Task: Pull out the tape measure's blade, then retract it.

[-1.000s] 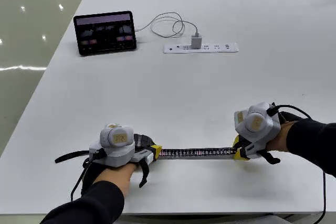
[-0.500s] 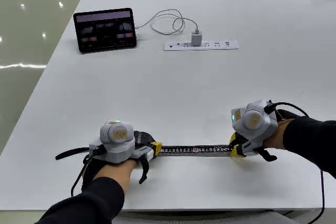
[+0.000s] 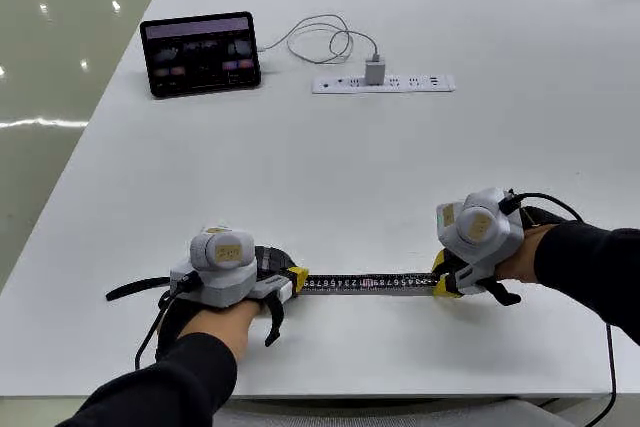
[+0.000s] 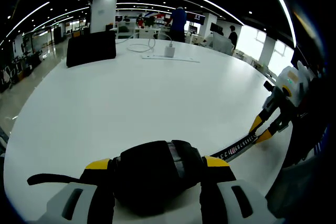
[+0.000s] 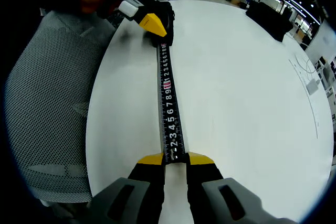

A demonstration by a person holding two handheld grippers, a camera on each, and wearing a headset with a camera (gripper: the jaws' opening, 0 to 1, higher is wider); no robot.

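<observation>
– How is the left claw (image 3: pixel 290 283) sitting?
– Low on the near side, jaws pointing right and closed around the tape measure's case (image 4: pixel 157 174), one yellow-tipped jaw on each flank. The left hand (image 3: pixel 215 322) grips it from behind, and the dark-sleeved left forearm (image 3: pixel 170 387) comes up from below.
– And the right claw (image 3: pixel 445 283)?
– Opposite it and well apart, jaws pointing left toward the other one. Its two yellow tips are closed on the end of the blade (image 5: pixel 169 124). The right hand (image 3: pixel 520 259) holds it from the right, and the right forearm (image 3: pixel 595 267), also dark-sleeved, reaches in from that side
</observation>
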